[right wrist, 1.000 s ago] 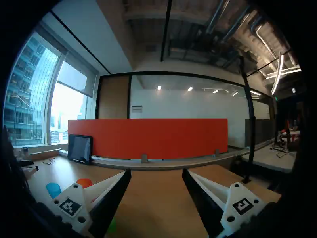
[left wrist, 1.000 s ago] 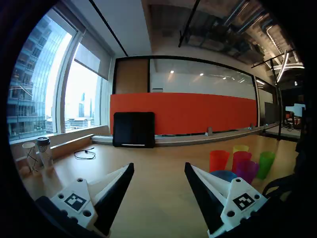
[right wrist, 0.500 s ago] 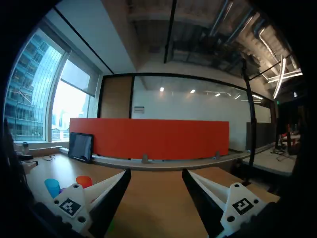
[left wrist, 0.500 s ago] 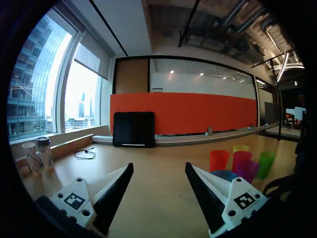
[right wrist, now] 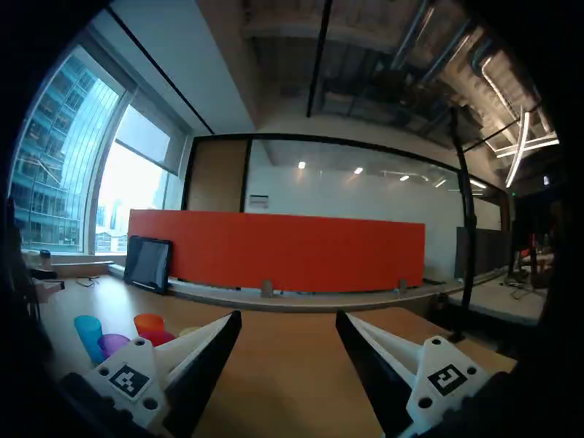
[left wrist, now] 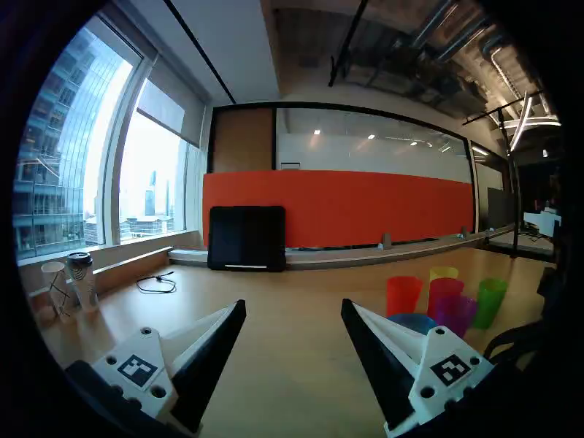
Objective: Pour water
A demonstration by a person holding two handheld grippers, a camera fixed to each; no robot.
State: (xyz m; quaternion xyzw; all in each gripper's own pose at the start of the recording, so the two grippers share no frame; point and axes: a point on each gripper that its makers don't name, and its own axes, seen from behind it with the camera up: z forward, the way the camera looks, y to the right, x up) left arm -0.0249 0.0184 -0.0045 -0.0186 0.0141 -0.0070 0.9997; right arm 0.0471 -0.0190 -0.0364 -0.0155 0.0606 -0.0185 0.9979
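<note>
A: From where do I look?
B: Both my cameras sit low over the wooden table [left wrist: 292,350], level, facing the far orange partition [left wrist: 350,208].
A: What do they share?
B: That partition, the black tablet [left wrist: 247,239] before it, the left windows [left wrist: 150,186] and the coloured cups [left wrist: 438,296].

A long orange partition [left wrist: 336,208] is seen across the back of the wooden table [left wrist: 292,379], and a black tablet [left wrist: 247,239] is propped upright against it. A thin black cable [left wrist: 155,283] is laid on the table near the tablet, and a lidded paper cup [left wrist: 82,279] is stood by the tall windows [left wrist: 66,168].
</note>
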